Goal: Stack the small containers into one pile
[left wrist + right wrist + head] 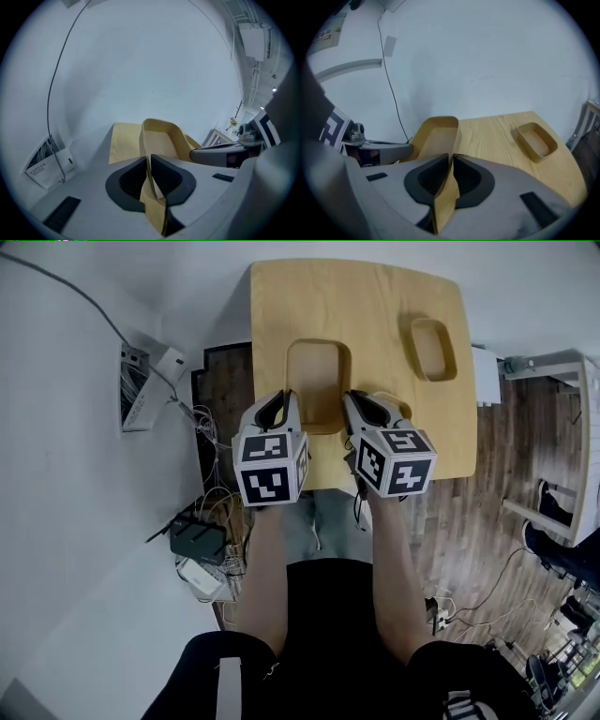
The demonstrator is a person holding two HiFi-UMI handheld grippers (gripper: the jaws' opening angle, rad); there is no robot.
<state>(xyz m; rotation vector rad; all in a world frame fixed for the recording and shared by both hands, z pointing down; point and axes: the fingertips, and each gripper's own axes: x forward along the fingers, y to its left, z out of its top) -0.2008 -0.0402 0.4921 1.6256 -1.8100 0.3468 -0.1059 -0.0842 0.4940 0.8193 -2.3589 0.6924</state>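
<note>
I have the left hand-held gripper point(278, 407) and right hand-held gripper point(359, 409) each clamped on a wall of the container point(317, 381) at the counter's point(375, 306) front edge, so I judge the carry is on and must end squarely in the other container point(432, 349) near the right edge.

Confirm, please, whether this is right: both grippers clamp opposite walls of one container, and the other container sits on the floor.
Not quite: the other container sits on the table, as the head view shows. The left gripper and right gripper do clamp opposite walls of the held container.
</note>
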